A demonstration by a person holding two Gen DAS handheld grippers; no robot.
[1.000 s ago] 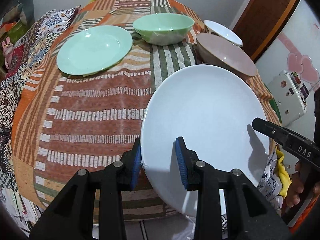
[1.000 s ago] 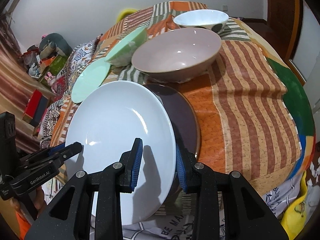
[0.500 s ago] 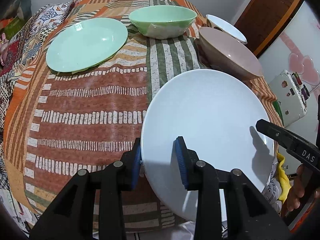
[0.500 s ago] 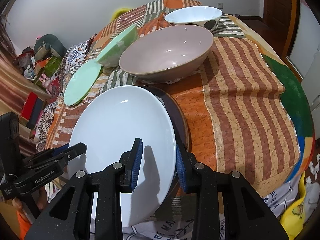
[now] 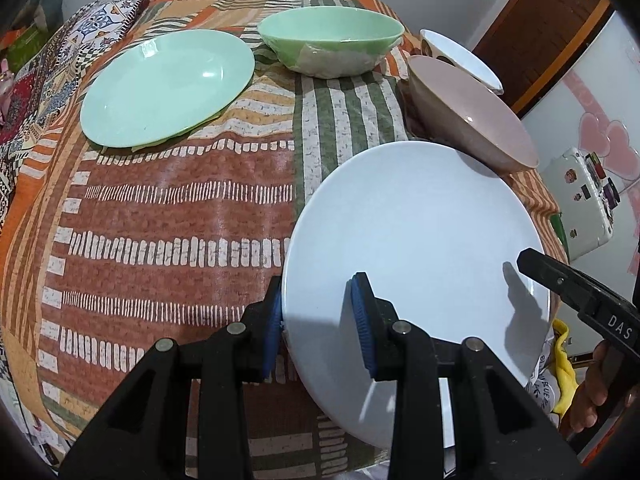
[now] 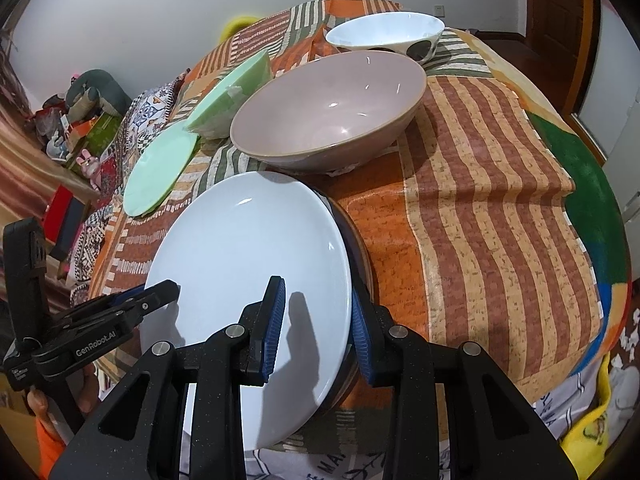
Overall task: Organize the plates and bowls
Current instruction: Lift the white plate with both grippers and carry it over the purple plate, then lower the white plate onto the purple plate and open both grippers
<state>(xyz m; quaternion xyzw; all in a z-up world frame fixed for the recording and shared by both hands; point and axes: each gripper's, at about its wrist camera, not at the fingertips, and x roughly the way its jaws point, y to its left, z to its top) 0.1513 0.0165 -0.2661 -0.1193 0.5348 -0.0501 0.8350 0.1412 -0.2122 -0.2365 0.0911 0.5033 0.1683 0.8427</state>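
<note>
Patchwork cloth in orange, brown and green stripes covers the worktop (image 5: 168, 216), with a pale wall and a wooden door behind. Both grippers hold the white plate (image 5: 416, 240) by opposite edges: the left gripper (image 5: 318, 320) has its jaws clamped on the rim at the lower centre of its frame, and the right gripper (image 6: 316, 320) pinches the rim low in its own view.

Compared with a second ago, the plate has sunk toward the dark plate (image 6: 362, 264) beneath it; far more of that dark surface showed then, and now only a thin crescent peeks out along the right edge. The plate looks nearly stacked, though its near side still seems slightly tilted up.

Left to sort, judging by the layout: the green plate (image 5: 166, 84), green bowl (image 5: 330, 46), pink bowl (image 6: 328, 108) and spotted white bowl (image 6: 386, 36), all in the upper parts of the frames.
</note>
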